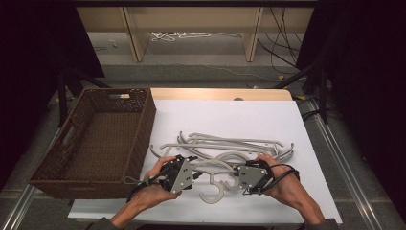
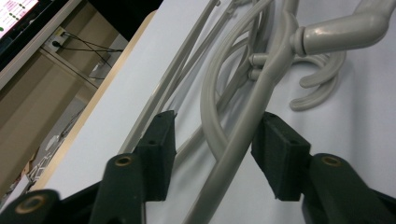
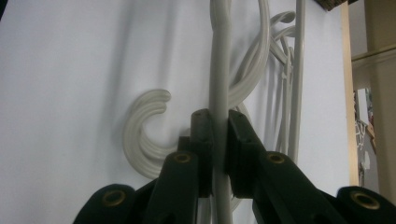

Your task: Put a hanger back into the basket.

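From above, we bring both forearms in from six o'clock. Our left tool and right tool point at each other over the pile of grey hangers on the white surface. A wicker basket sits at nine o'clock.

In the left gripper view, our left tool stands tilted, its jaws apart and astride a hanger arm; the pads do not press it, so it grasps nothing.

In the right gripper view, our right tool is clenched on a hanger bar running toward twelve o'clock. A hook curls at nine o'clock.
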Demonstrator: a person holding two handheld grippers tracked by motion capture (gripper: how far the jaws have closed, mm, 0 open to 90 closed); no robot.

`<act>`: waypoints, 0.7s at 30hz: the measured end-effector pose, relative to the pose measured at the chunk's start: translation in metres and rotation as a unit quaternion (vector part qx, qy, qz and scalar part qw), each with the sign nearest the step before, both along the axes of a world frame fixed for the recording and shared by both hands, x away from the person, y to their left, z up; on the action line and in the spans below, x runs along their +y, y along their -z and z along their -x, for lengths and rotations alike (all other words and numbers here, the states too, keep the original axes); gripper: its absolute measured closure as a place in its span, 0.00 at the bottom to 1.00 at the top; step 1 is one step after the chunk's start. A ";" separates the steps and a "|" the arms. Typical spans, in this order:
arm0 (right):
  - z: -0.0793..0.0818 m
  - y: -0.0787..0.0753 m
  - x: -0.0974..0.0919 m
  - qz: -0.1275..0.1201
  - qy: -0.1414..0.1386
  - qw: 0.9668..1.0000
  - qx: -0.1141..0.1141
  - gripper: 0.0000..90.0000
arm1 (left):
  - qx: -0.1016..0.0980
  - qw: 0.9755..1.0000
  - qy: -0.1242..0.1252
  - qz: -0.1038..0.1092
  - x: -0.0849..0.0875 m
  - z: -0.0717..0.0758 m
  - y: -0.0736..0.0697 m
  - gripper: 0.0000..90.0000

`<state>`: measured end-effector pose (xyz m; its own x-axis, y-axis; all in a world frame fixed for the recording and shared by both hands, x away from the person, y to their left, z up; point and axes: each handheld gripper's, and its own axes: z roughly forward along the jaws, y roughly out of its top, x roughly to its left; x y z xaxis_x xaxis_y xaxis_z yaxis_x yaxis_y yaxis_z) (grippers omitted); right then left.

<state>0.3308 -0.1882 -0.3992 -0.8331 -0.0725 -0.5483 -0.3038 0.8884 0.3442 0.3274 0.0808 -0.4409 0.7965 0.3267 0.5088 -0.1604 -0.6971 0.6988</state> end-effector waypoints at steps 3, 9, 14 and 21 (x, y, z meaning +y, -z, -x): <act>-0.001 0.000 0.000 0.002 -0.003 1.000 0.004 0.92 | -0.014 0.999 0.016 -0.032 -0.003 0.002 -0.002 0.72; -0.003 -0.002 -0.002 -0.004 -0.016 1.000 -0.001 0.91 | -0.052 0.993 0.036 -0.097 -0.004 0.007 -0.015 0.79; -0.006 -0.008 -0.006 -0.014 -0.034 0.999 -0.014 0.90 | -0.072 0.990 0.054 -0.112 -0.009 0.015 -0.022 0.85; -0.007 -0.016 -0.011 -0.046 -0.025 0.998 -0.023 0.86 | -0.046 0.992 0.058 -0.107 -0.007 0.018 -0.033 0.88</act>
<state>0.3373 -0.1988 -0.3830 -0.8034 -0.0607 -0.5923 -0.3637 0.8377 0.4075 0.3092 0.0741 -0.4076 0.7690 0.1128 0.6292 -0.3043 -0.8011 0.5155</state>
